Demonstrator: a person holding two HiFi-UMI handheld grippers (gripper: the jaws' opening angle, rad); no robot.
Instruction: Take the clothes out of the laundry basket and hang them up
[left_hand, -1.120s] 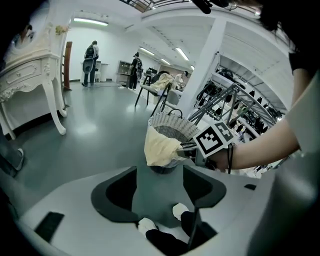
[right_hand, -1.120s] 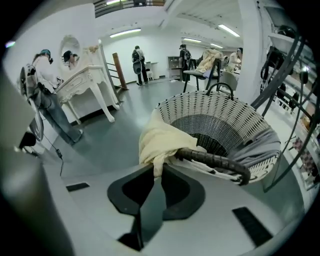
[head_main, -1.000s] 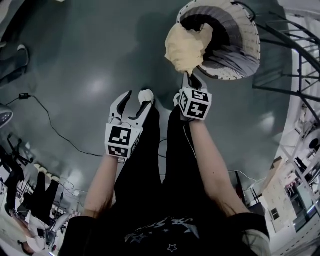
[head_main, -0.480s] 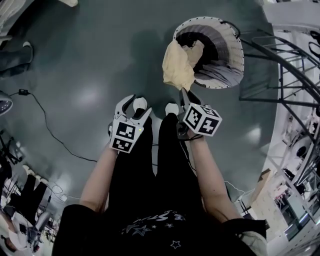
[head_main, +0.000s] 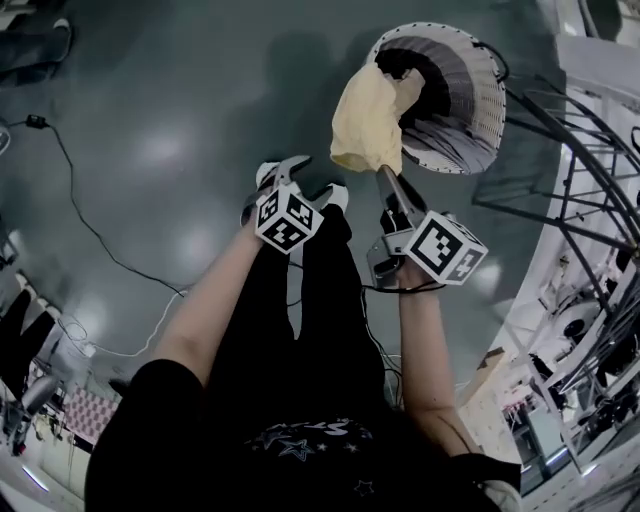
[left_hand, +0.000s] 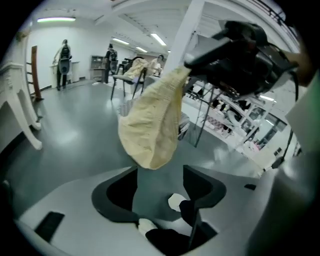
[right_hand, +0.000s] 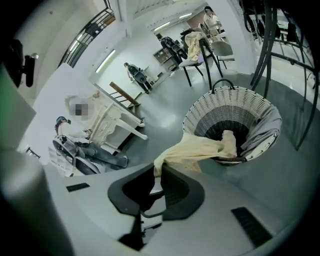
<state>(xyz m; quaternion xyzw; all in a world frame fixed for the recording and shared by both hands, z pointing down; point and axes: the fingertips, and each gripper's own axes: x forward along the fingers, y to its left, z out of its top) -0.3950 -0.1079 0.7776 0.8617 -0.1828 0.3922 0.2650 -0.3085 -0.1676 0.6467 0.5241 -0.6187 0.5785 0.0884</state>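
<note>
We kept right gripper (head_main: 384, 178) jaws clenched on garment (head_main: 368, 120) and pulled it partly out; tail beyond the jaws still in basket (head_main: 490, 90). We swung left gripper (head_main: 287, 167) in, jaws released, garment just ahead.

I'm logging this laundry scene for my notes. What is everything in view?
garment: one, pale yellow, trailing out of the basket
basket: one, white wicker with grey liner, on the floor ahead
cable: one, black, on the floor at left
rack: one, dark metal, right of the basket
left gripper: one, white, open and empty, left of the garment
right gripper: one, white, shut on the garment's lower end
</note>
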